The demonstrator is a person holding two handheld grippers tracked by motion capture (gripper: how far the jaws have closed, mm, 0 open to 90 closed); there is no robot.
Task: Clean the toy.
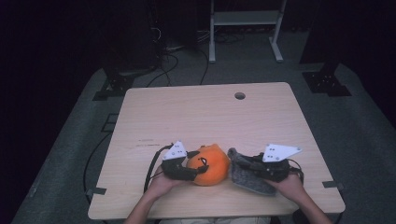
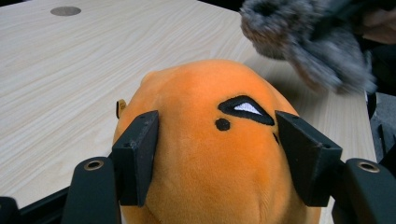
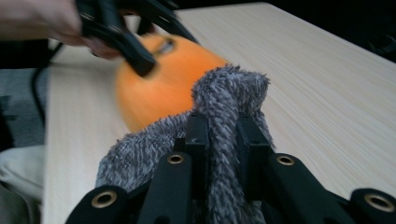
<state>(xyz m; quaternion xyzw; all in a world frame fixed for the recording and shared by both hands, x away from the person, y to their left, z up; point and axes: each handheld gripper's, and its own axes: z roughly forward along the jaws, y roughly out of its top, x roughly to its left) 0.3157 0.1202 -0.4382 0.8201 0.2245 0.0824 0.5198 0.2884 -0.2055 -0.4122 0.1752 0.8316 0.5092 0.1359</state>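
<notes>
Observed near table [image 1: 187, 112] front edge, about midway along it: left gripper [image 2: 217, 156] jaws pressed on both flanks of orange plush toy [image 2: 205, 154], right gripper [image 3: 223, 135] jaws pinched narrow on a fold of grey fuzzy cloth [image 3: 229, 93] just beside the toy's right.

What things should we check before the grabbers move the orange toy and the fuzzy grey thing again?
1. Left gripper jaws around the orange plush toy, pads pressing its sides: ok.
2. Right gripper pinching the grey fuzzy cloth: ok.
3. Cloth fully off the table: cannot tell.
4. Toy and cloth apart: not ok, they look to be touching in the high view.
5. Bare table beyond both: ok.
</notes>
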